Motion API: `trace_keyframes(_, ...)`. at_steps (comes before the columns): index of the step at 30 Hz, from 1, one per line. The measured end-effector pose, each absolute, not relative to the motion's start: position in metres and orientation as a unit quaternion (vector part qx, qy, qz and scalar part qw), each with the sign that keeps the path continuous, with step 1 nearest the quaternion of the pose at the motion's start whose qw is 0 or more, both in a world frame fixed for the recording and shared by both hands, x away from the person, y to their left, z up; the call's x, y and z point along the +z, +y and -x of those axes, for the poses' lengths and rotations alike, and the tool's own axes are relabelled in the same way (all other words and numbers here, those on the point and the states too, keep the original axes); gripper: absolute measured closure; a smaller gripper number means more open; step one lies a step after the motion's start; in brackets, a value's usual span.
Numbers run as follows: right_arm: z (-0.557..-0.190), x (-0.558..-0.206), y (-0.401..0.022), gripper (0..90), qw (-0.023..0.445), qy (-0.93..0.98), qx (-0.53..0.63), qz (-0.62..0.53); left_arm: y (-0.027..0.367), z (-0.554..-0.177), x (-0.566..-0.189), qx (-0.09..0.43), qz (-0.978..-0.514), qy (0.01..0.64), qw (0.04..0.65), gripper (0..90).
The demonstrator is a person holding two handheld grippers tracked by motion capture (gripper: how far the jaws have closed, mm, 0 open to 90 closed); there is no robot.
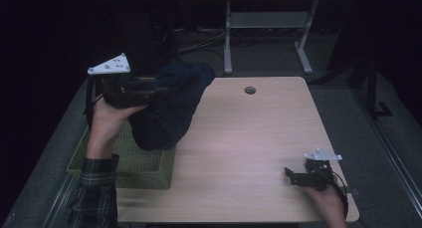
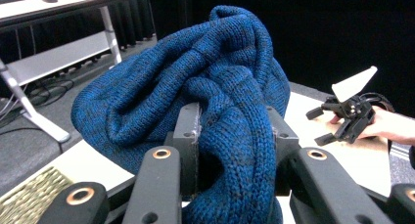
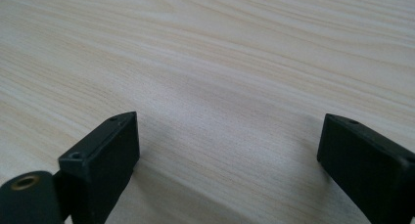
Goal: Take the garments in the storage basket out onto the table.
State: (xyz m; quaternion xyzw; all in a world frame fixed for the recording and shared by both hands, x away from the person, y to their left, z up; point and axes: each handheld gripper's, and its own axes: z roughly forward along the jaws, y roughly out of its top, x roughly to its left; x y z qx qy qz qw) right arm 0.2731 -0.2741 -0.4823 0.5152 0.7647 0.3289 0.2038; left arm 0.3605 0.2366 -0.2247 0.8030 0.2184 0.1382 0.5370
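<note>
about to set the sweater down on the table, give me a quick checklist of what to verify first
1. Grip on the blue knit sweater: the left hand-held gripper has both jaws pressed into a fold. ok.
2. Sweater off the woven basket: lifted, but its lower end hangs just above the rim; cannot tell if it is fully free.
3. Landing spot on the table: bare wood in the middle. ok.
4. Right hand-held gripper: open, low at the near right corner, away from the sweater's path. ok.
5. Round hole in the table: uncovered, at the far edge, away from the landing spot. ok.
</note>
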Motion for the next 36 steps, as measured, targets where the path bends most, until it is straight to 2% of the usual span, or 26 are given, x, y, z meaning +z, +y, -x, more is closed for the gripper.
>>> trace_keyframes(16,-0.273,-0.482,-0.274,8.1,0.204,0.765,0.329,-0.515,0.187,-0.361,-0.213,0.128,-0.810,0.180,0.543,65.9)
trace_keyframes(36,-0.273,-0.482,-0.274,8.1,0.203,0.765,0.329,-0.515,0.116,-0.362,-0.240,0.080,-0.816,0.154,0.551,65.9)
